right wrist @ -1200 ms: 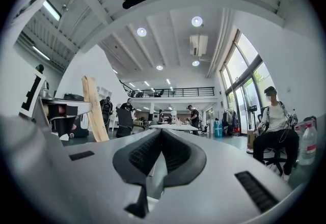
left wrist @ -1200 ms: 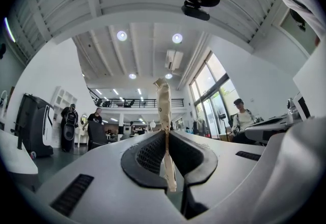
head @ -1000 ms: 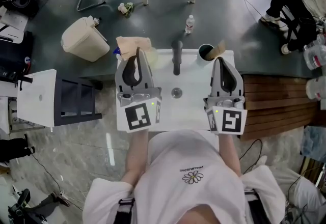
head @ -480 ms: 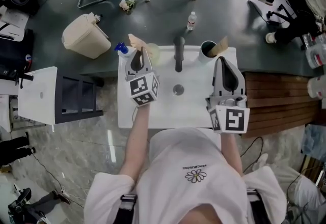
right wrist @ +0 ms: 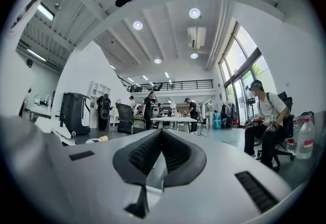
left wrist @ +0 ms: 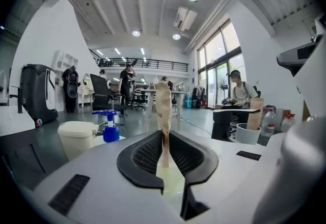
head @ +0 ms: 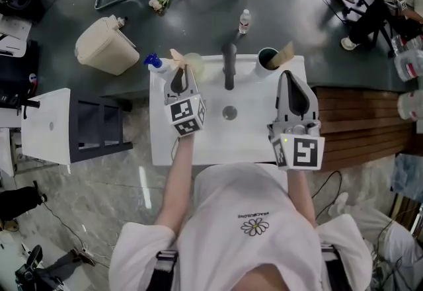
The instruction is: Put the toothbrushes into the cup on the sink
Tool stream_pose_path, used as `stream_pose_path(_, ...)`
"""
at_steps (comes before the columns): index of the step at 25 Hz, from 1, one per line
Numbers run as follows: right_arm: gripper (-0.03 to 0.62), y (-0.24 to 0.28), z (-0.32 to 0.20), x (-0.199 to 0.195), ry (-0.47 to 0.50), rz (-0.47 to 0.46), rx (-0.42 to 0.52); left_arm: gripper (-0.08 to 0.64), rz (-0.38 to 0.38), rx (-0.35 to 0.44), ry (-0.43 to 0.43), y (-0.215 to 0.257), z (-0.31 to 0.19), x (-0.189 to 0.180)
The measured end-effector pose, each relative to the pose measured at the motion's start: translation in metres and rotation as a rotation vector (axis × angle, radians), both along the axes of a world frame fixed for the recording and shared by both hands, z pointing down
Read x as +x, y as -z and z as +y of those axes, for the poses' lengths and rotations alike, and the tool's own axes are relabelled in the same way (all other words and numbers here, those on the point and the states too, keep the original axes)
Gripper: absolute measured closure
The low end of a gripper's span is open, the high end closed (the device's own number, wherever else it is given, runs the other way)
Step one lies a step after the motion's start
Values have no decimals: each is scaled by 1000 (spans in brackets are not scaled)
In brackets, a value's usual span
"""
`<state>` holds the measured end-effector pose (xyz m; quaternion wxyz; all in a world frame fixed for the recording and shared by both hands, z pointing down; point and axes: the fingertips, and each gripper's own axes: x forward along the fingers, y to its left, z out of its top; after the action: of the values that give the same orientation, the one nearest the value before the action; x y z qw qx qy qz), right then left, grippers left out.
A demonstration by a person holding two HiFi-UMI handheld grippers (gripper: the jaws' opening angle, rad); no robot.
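Observation:
A brown paper-wrapped toothbrush (left wrist: 163, 108) stands upright in a pale yellow cup (head: 195, 63) at the sink's back left corner. My left gripper (left wrist: 164, 139) is shut on the toothbrush's lower part, just above that cup (left wrist: 170, 179); in the head view the left gripper (head: 181, 69) reaches over the corner, with the toothbrush (head: 176, 56) past its tips. A grey cup (head: 266, 63) at the back right corner holds another wrapped toothbrush (head: 285, 55); the left gripper view shows this cup (left wrist: 248, 134) far to the right. My right gripper (head: 289, 77) hovers over the sink's right side, shut and empty (right wrist: 162, 139).
A dark faucet (head: 229, 73) stands at the back middle of the white sink (head: 254, 134), with the drain (head: 229, 112) in front. A blue pump bottle (head: 152, 61) sits left of the yellow cup. On the floor beyond are a cream bin (head: 106, 48) and a water bottle (head: 244, 20). A wooden bench (head: 357, 124) stands at the right.
My left gripper has moved forward and down from the sink's front left to the back left corner, onto the wrapped toothbrush. The right gripper has stayed in place.

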<state>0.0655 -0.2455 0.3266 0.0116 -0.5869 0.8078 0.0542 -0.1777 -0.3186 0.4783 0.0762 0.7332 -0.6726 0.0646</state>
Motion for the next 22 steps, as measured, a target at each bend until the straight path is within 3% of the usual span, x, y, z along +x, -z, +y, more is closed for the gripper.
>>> stream_pose_path(4, 581, 0, 1, -3, 5, 0, 1, 460, 15, -8, -16, -2, 1, 3)
stream_pose_path(17, 580, -4, 5, -17, 36, 39, 4, 458, -17, 67, -24, 30, 6, 5)
stream_pose_path(22, 580, -2, 6, -18, 39, 42, 8, 459, -13, 155, -30, 71, 7, 5)
